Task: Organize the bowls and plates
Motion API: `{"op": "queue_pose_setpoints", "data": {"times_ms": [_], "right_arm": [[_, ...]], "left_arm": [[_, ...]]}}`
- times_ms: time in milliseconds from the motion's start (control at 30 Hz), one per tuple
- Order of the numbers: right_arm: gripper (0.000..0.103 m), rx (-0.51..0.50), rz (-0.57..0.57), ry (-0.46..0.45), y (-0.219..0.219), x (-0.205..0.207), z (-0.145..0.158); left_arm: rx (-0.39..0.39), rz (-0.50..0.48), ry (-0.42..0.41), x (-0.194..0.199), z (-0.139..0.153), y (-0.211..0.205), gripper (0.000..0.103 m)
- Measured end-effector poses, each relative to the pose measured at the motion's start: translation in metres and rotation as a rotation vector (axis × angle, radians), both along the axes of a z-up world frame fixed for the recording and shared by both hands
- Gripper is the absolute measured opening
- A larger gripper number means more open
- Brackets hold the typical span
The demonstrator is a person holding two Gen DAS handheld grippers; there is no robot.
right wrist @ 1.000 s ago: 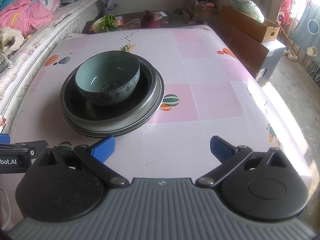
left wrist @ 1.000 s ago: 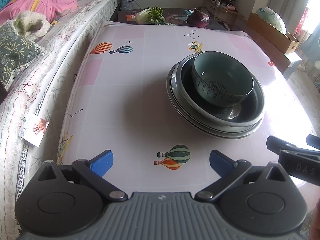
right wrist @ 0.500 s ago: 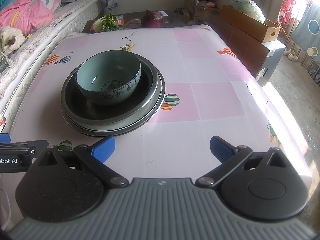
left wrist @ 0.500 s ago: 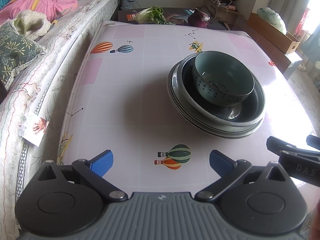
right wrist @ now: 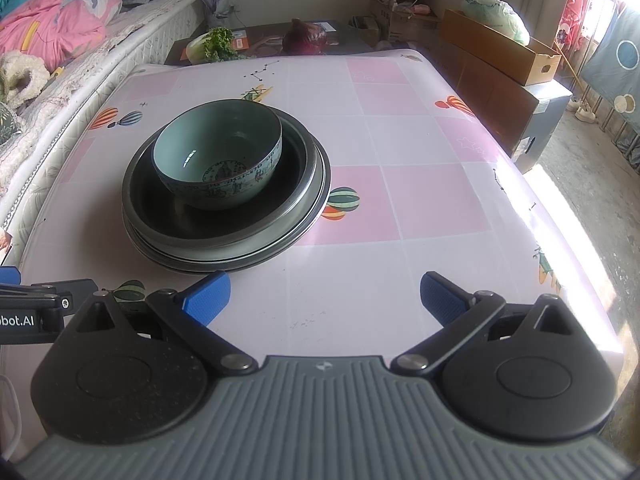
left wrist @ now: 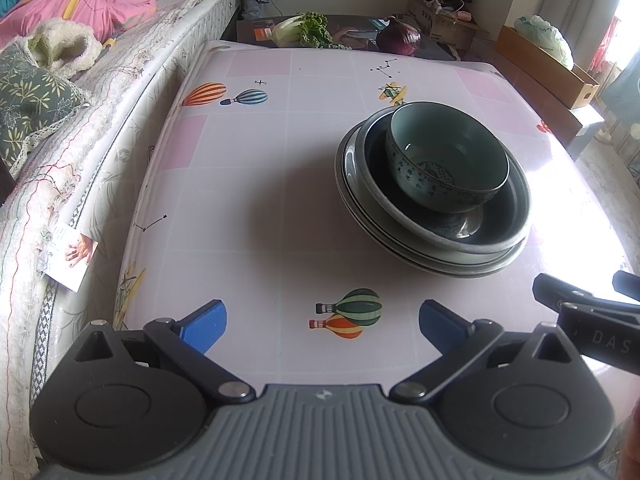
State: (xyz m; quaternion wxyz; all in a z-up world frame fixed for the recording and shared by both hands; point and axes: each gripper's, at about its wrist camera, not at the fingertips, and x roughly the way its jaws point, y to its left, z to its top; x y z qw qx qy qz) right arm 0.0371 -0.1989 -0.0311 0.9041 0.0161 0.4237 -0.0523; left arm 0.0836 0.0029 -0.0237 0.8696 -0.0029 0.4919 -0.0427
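A pale green patterned bowl (left wrist: 446, 160) (right wrist: 218, 158) sits inside a stack of dark grey plates (left wrist: 436, 256) (right wrist: 308, 196) on the pink checked table (left wrist: 260, 184) (right wrist: 420, 200). My left gripper (left wrist: 322, 322) is open near the table's front edge, with the stack ahead and to its right. Over the front edge my right gripper (right wrist: 325, 298) hangs open too, with the stack ahead and to its left. Nothing lies between either pair of blue fingertips. Each gripper's black body shows at the edge of the other's view.
A bed (left wrist: 80, 92) with pink bedding runs along the table's left side. Beyond the far edge, a low dark table holds a leafy cabbage (left wrist: 300, 32) and a purple cabbage (left wrist: 400, 36). Cardboard boxes (right wrist: 500, 48) and a cabinet stand to the right.
Both views have shifted only slightly. The bowl and plates have stayed in place, and both grippers have stayed open.
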Motion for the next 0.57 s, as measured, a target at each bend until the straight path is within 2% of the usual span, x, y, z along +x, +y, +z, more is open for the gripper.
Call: {"op": "queue_pose_setpoints", "data": {"times_ms": [567], "right_arm": [[0.102, -0.002, 0.003, 0.001, 0.0021, -0.0002, -0.0005]], "left_arm": [[0.0, -0.001, -0.001, -0.0002, -0.0004, 0.0017, 0.103]]}}
